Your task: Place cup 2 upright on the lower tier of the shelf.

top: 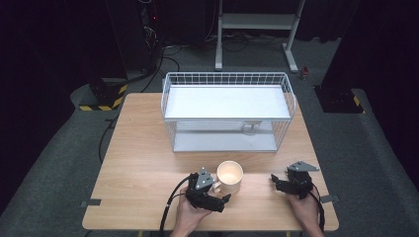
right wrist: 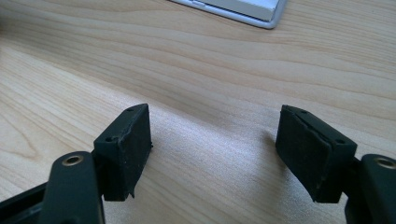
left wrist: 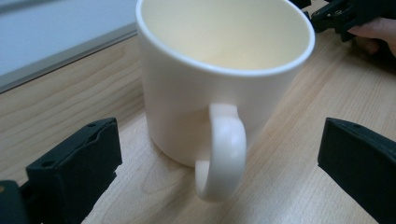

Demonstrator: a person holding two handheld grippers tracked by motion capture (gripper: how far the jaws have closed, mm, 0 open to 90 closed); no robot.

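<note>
The left tongs (left wrist: 219, 154) stand wide apart, and the handle (left wrist: 223, 149) of the cream mug (left wrist: 219, 79) lies between the two black pads without touching either of them. The mug stands upright and empty on the wooden table (top: 143, 163), near the front edge, just right of the left tongs (top: 213, 193). The right tongs (right wrist: 215, 154) are also apart and hold nothing; they rest over bare wood at the right (top: 291, 181), well apart from the mug. Behind the mug stands a white wire rack (top: 227, 111) with a shelf. To grip well, I think the left tongs should go a little forward, keep the handle centred, and close slowly so the mug does not turn or tip.
</note>
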